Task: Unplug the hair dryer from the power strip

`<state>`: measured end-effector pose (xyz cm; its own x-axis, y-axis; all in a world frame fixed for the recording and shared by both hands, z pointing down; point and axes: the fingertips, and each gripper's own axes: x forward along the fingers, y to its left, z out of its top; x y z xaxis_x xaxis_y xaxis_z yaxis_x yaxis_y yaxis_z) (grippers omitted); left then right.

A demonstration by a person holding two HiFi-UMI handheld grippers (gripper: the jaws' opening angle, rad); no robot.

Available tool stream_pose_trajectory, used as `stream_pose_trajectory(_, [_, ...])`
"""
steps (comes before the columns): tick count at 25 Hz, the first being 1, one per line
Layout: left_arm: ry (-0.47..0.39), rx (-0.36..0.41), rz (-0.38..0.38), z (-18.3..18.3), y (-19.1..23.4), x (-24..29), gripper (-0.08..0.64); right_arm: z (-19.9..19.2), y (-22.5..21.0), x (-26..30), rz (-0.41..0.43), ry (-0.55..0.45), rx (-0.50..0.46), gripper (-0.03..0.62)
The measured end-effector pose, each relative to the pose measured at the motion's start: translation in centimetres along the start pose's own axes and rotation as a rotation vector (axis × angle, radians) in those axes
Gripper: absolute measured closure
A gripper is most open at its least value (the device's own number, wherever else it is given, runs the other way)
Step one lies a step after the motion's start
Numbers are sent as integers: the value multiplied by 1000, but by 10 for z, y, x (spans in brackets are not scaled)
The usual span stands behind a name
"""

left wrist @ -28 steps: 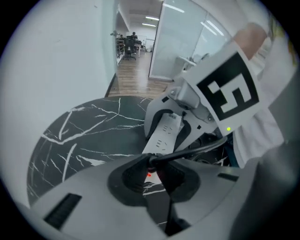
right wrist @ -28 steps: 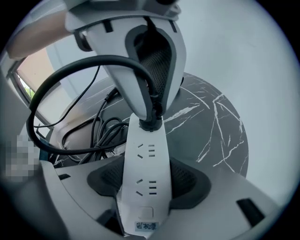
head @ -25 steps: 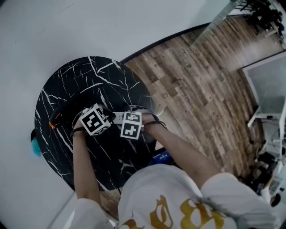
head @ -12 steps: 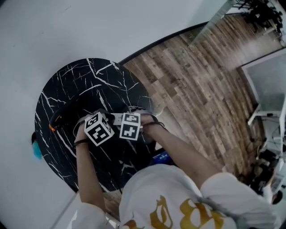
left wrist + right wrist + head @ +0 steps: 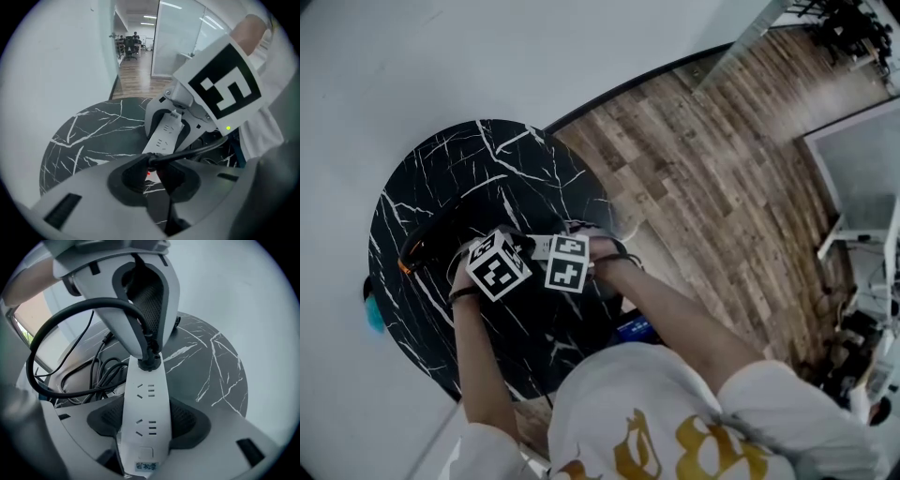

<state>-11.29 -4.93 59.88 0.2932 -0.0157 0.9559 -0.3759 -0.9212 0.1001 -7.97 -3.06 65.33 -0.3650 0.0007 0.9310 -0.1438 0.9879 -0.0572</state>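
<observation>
Head view: vs. a sec ago the left gripper only tips a bit and the right gripper stays put over the black desk, so no pull-out yet; the dark shape at left, prob. the hair dryer, is hard to make out. Left gripper view: jaws are closed on the black plug, its prongs hidden. Right gripper view: jaws clamp the white power strip, plug apparently seated at its far end.

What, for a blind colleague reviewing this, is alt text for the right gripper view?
The right gripper clamps a white power strip; at the strip's far end the left gripper grips a black plug seated in it. Black cords tangle at the left.
</observation>
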Motion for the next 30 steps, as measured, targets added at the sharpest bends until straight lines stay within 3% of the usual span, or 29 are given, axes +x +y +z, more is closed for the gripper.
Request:
stream_pose_trajectory(2, [-18,-35,31,-3,-2,1,506,0,2,0,0,5,-12,324])
stream_pose_trajectory(3, [-21,-59,6,-3,-2,2,506,0,3,0,0,2,-17,324])
stream_pose_trajectory(6, [-33,-107,-155,2,4,0,506,-2,3,-1,-2,-7,-17,324])
stream_pose_trajectory(8, [-43,-117,-202,4,7,-2,506,-1,2,-1,1,-11,-5,324])
stream_pose_trajectory(14, [-77,-55,24,3,2,-22,508,0,0,-1,-1,-8,8,324])
stream_pose_trajectory(16, [-68,-61,25,-3,6,-20,508,-2,-1,-2,-4,-3,12,324])
stream_pose_trajectory(23, [-157,-129,29,3,7,-21,506,-1,1,-1,2,-7,12,324])
stream_pose_trajectory(30, [-240,-205,165,2,20,-26,505,-1,-2,-1,10,31,-7,324])
